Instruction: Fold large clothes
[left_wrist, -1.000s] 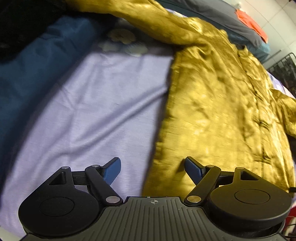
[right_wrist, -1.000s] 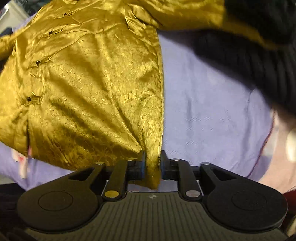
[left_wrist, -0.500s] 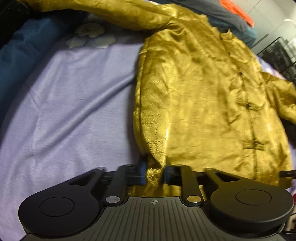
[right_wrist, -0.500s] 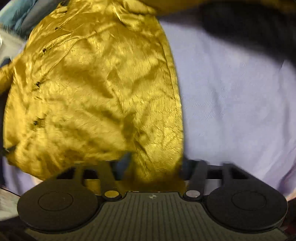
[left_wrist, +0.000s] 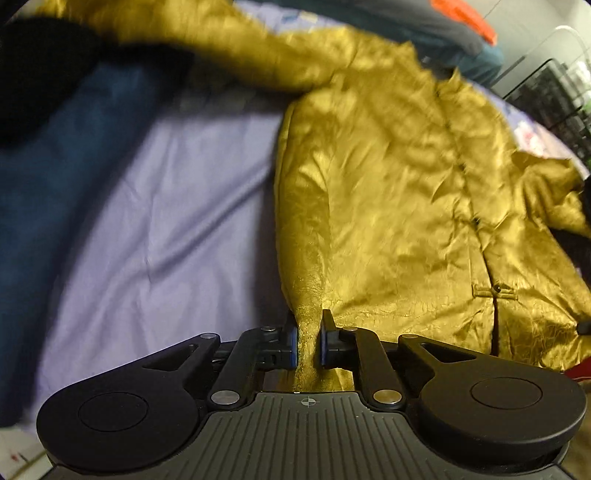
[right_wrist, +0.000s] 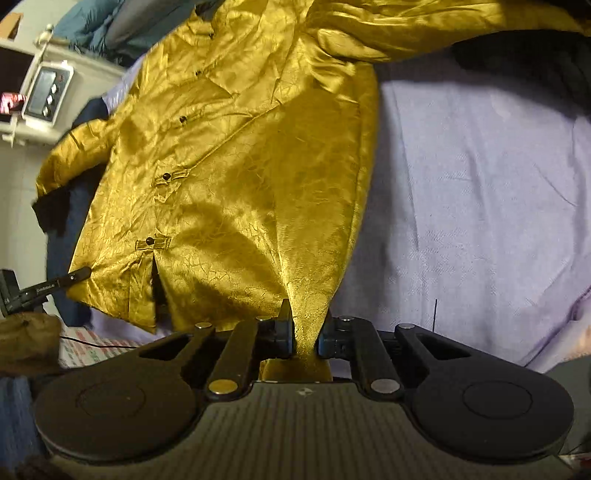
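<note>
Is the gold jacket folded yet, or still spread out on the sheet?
Still spread: the gold jacket lies front up on the lilac sheet, button placket showing. Only the side edge is lifted, pinched between the closing jaws of both grippers.

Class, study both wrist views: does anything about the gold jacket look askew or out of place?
Yes. The jacket lies crumpled, not flat, on the sheet. One sleeve trails over dark clothes, and the edge bunches where the left gripper and right gripper are closing on it.

Gold Jacket Hem Pinched

The left gripper (left_wrist: 308, 341) was seen closing on the hem of the gold jacket (left_wrist: 399, 192), which was spread over a lilac sheet (left_wrist: 166, 221); a blue cloth (left_wrist: 48, 184) lay alongside
</note>
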